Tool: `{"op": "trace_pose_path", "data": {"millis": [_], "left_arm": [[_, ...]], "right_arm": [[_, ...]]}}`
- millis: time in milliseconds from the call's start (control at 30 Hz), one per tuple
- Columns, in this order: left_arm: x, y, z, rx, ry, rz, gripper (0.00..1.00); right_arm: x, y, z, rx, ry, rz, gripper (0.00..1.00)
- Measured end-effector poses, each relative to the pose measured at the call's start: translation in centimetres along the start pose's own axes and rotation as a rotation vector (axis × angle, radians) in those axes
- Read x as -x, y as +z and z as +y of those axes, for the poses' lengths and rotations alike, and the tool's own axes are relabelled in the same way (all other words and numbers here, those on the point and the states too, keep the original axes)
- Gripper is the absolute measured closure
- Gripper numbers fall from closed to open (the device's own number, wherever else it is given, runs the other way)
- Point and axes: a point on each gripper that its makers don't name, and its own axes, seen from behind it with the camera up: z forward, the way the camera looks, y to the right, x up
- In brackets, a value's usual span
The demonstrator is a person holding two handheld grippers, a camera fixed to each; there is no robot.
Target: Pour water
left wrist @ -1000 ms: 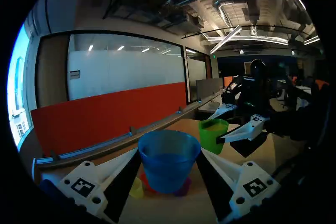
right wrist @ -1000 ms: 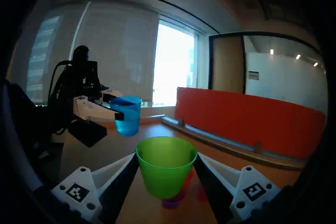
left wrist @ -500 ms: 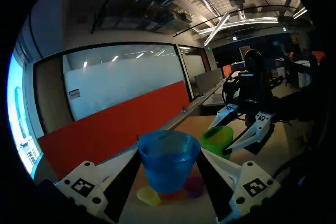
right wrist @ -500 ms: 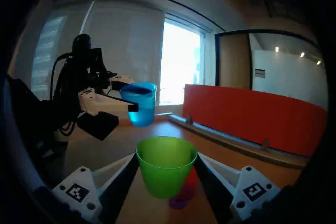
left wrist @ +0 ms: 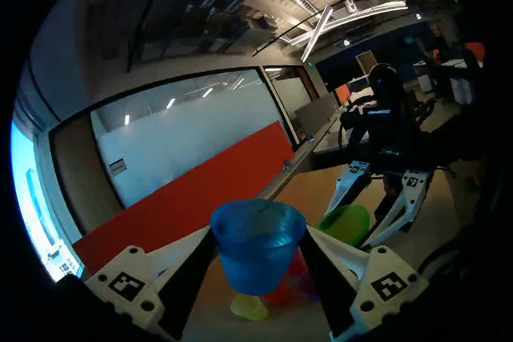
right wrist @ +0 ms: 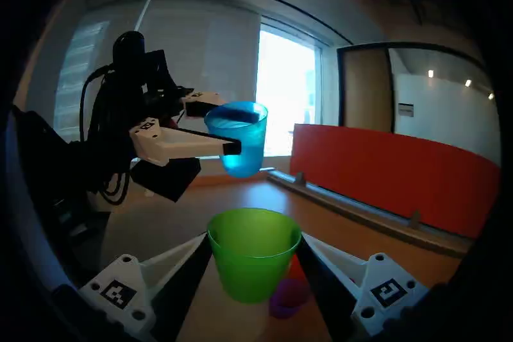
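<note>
In the left gripper view my left gripper is shut on a blue cup with water in it. Beyond it the green cup shows its open mouth, lower than the blue one. In the right gripper view my right gripper is shut on that green cup, held upright. The left gripper holds the blue cup up and to the left of the green cup, raised above its rim and tilted slightly.
A wooden table lies under both cups. Small cups sit on it: yellow, red and purple. An orange partition with a rail runs along the table's far side. A bright window is behind.
The left gripper has lifted the blue cup higher and brought it closer to the green cup. The green cup has stayed upright in the right gripper.
</note>
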Motion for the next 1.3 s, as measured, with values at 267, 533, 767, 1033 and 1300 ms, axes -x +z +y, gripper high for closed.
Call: {"op": "trace_pose_path", "data": {"millis": [267,533,767,1033,1300], "left_arm": [[-1.4,0.3,-0.1,-0.016,0.100,0.010,0.14],[-2.2,0.5,-0.1,-0.022,0.159,0.013,0.14],[-2.6,0.5,0.1,-0.028,0.227,0.006,0.14],[-3.0,0.6,0.8,-0.025,0.290,0.004,0.14],[-3.0,0.7,1.2,-0.033,0.354,-0.003,0.14]], "right_arm": [[0.5,0.4,-0.8,-0.021,0.005,-0.003,0.09],[0.6,0.7,-1.5,-0.036,0.006,-0.003,0.09],[0.6,1.0,-2.1,-0.048,0.002,-0.003,0.09],[0.5,1.2,-2.1,-0.051,0.000,0.001,0.09],[0.3,1.3,-2.3,-0.057,0.000,0.006,0.09]]}}
